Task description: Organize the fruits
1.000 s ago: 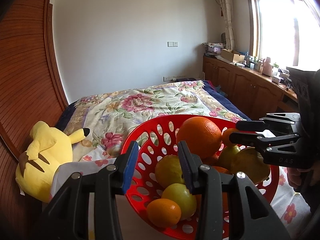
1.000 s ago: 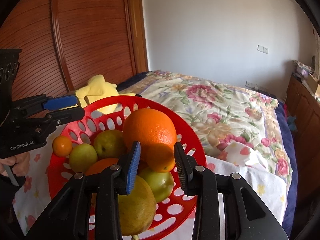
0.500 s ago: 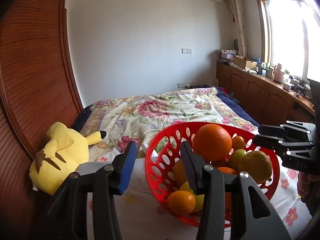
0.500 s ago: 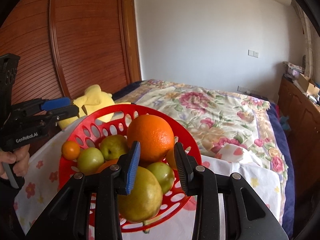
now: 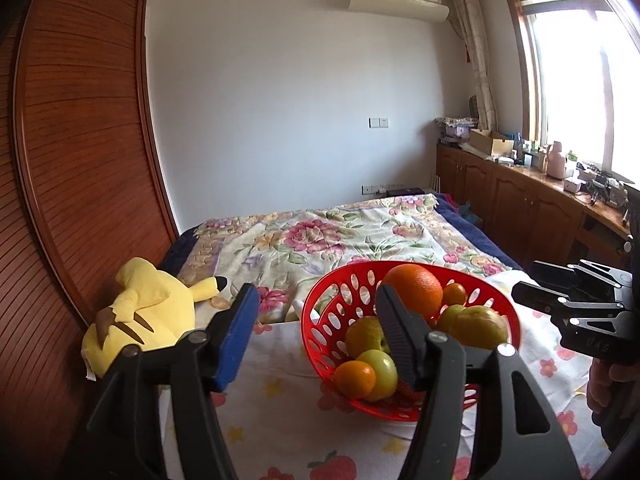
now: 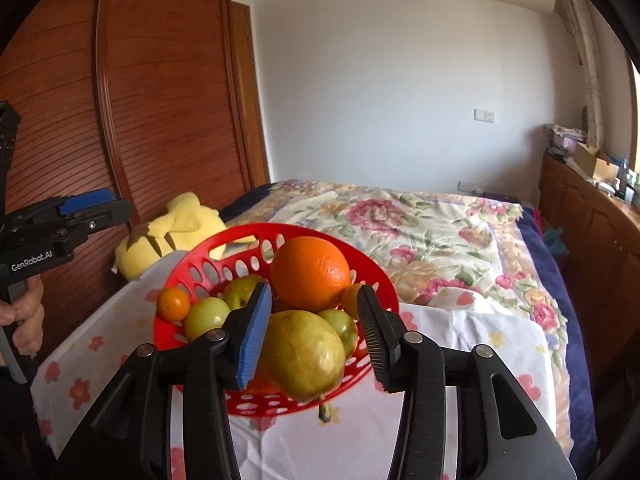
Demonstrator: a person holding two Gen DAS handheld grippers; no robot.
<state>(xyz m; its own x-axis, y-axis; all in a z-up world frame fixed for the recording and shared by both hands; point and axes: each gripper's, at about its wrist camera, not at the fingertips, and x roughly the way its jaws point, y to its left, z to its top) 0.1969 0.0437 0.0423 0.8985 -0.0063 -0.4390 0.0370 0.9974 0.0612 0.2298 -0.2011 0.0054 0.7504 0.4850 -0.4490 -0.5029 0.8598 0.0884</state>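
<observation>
A red perforated basket (image 5: pixel 310 320) (image 6: pixel 248 230) rests on a white flower-print cloth (image 5: pixel 280 420). It holds a large orange (image 5: pixel 414 290) (image 6: pixel 310 274), a yellow-green pear (image 6: pixel 304 354), green apples and small oranges (image 5: pixel 354 374). My left gripper (image 5: pixel 316 304) hangs just short of the basket's left side. Its jaws are opening and nothing is pressed between them. My right gripper (image 6: pixel 314 300) faces the basket from the opposite side, jaws also opening, clear of the pear and the rim. Each gripper shows in the other's view: right gripper (image 5: pixel 560 292), left gripper (image 6: pixel 100 208).
A yellow plush toy (image 5: pixel 144 308) (image 6: pixel 180 228) lies left of the basket against the wooden slatted wardrobe (image 5: pixel 80 160). Behind stretches a bed with a floral quilt (image 5: pixel 340 232). Wooden cabinets (image 5: pixel 520 200) with clutter run under the window at right.
Both grippers, earlier narrow at the basket's rim, have widened their jaws and drawn back and up. The basket now looks smaller and farther off on the cloth.
</observation>
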